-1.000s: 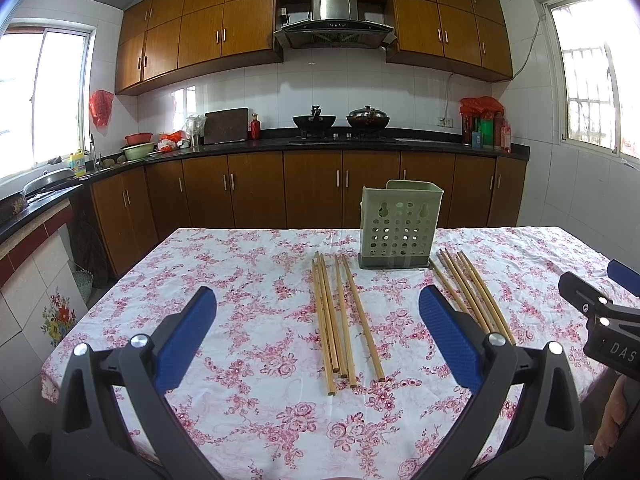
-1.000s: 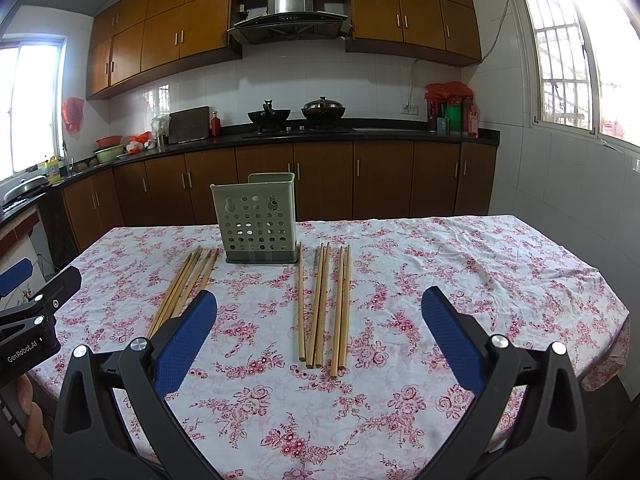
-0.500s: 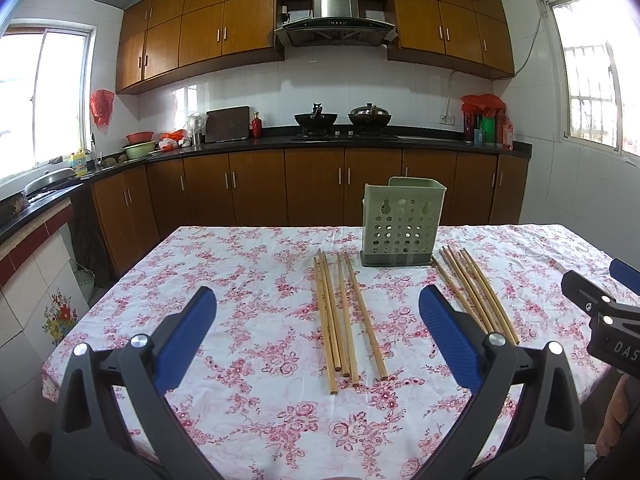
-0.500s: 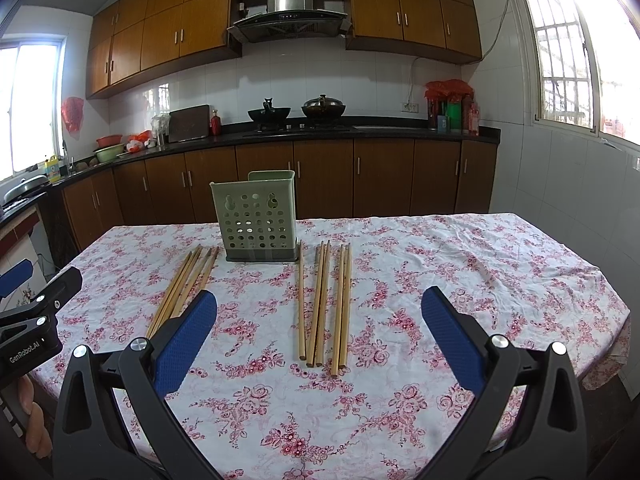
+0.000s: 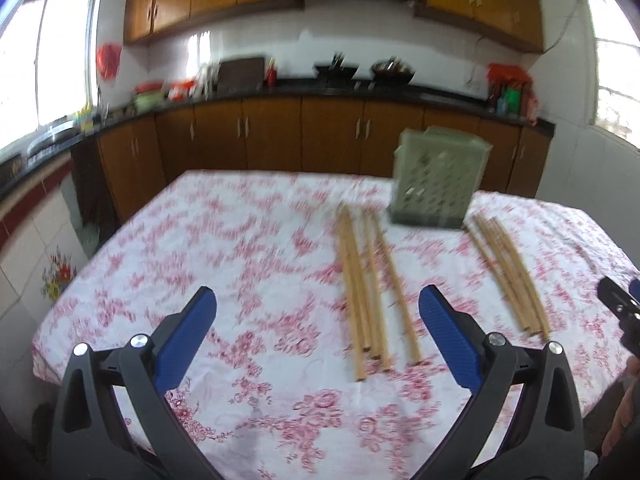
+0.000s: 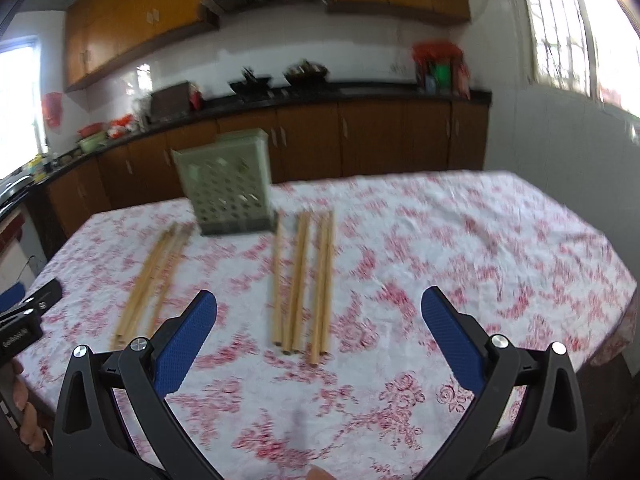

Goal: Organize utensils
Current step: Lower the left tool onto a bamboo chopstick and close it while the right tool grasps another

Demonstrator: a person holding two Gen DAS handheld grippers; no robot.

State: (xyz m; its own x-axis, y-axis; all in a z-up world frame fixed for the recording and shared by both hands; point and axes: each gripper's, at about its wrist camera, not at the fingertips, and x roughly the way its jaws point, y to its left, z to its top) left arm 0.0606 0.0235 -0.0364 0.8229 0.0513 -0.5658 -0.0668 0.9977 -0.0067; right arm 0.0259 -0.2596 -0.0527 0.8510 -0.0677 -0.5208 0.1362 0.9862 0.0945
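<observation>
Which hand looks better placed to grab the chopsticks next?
Neither clearly. The left gripper faces one chopstick bundle, the right gripper faces the other bundle. Both are open above the table.

A table [image 5: 248,240] under a pink-flowered cloth carries a green holder [image 5: 436,184] standing upright, with two bunches of chopsticks [image 5: 368,280] lying flat beside it

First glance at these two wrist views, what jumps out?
Two bundles of wooden chopsticks lie flat on the floral tablecloth: the left bundle and the right bundle, one on each side of the green perforated utensil holder standing at the far edge. Both the left gripper and the right gripper hang wide open and empty above the near edge.
</observation>
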